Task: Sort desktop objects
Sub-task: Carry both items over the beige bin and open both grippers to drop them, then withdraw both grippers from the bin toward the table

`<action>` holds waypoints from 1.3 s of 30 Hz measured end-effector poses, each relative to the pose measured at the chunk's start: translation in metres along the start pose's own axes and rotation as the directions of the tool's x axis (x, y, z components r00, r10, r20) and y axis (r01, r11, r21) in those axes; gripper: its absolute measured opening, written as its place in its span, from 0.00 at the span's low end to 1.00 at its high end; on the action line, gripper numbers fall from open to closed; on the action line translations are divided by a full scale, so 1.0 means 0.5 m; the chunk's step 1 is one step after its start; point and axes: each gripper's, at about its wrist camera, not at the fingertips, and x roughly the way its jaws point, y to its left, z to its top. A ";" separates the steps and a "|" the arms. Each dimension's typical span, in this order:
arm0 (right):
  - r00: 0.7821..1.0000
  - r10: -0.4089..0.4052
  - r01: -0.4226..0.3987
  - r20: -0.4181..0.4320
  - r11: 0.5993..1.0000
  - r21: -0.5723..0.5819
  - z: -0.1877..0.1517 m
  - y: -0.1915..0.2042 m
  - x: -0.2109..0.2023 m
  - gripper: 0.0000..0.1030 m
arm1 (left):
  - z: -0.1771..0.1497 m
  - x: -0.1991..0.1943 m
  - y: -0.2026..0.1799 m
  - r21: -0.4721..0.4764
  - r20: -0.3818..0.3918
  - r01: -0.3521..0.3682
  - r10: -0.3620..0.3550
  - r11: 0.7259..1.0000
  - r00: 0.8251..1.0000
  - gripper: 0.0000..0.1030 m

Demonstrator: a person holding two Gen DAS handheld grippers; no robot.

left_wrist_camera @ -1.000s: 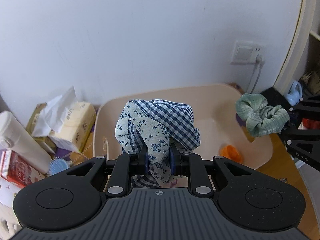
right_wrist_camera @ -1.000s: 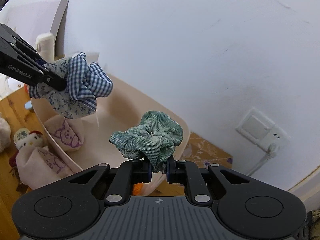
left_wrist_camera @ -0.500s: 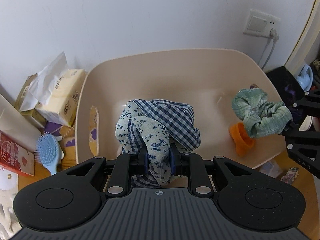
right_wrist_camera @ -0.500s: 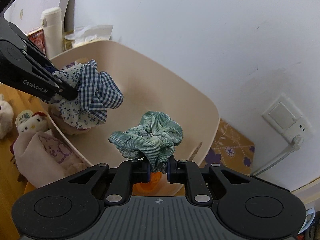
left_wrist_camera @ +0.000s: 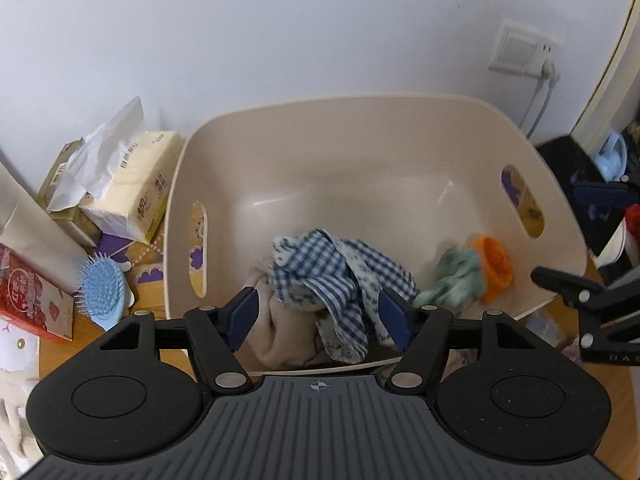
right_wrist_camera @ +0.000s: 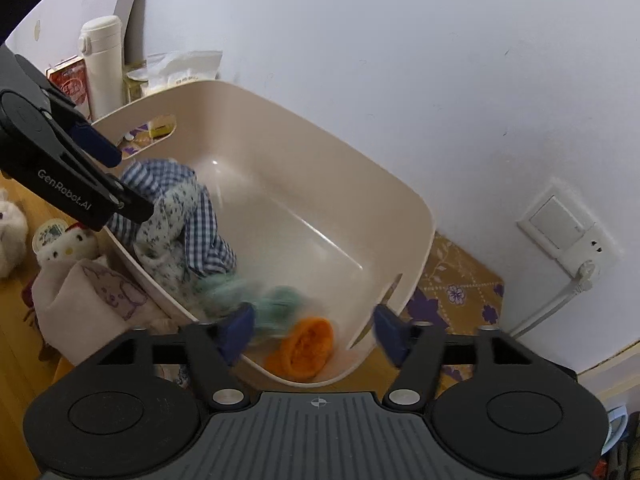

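Two grippers, jaws just spread | blue scrunchie (left_wrist_camera: 332, 276) crumpled, no clear axis | green scrunchie (left_wrist_camera: 452, 276) blurred

The wooden surface (left_wrist_camera: 150, 278) carries a beige tub (left_wrist_camera: 376, 120) against the wall. To the tub's left lie a tissue pack (left_wrist_camera: 136, 188), a blue hairbrush (left_wrist_camera: 102, 286) and a red box (left_wrist_camera: 28, 300).

White lettering reading "GenRobot.AI" runs along the black arm of the left gripper (right_wrist_camera: 120, 184), just left of the beige tub (right_wrist_camera: 416, 216). The tissue pack (left_wrist_camera: 136, 188) left of the tub carries printed characters too small to read, and the red box (left_wrist_camera: 28, 296) beside it shows white characters I cannot make out.
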 end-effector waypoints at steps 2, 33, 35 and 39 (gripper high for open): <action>1.000 -0.016 0.016 0.014 1.000 0.000 0.003 0.002 -0.010 0.82 | 0.000 -0.014 0.002 -0.006 0.011 0.001 -0.001 1.000 1.000 0.69; 0.993 -0.114 0.114 0.000 0.993 -0.027 -0.112 0.015 -0.120 1.00 | -0.182 -0.157 0.155 -0.094 0.051 -0.115 0.120 0.989 0.991 0.70; 0.995 -0.098 0.098 -0.013 0.995 0.000 -0.125 0.013 -0.118 1.00 | -0.200 -0.158 0.175 -0.125 0.038 -0.123 0.128 0.985 0.991 0.72; 0.995 -0.096 0.097 -0.029 0.995 0.023 -0.150 0.014 -0.112 1.00 | -0.232 -0.157 0.204 -0.156 0.013 -0.138 0.142 0.978 0.990 0.76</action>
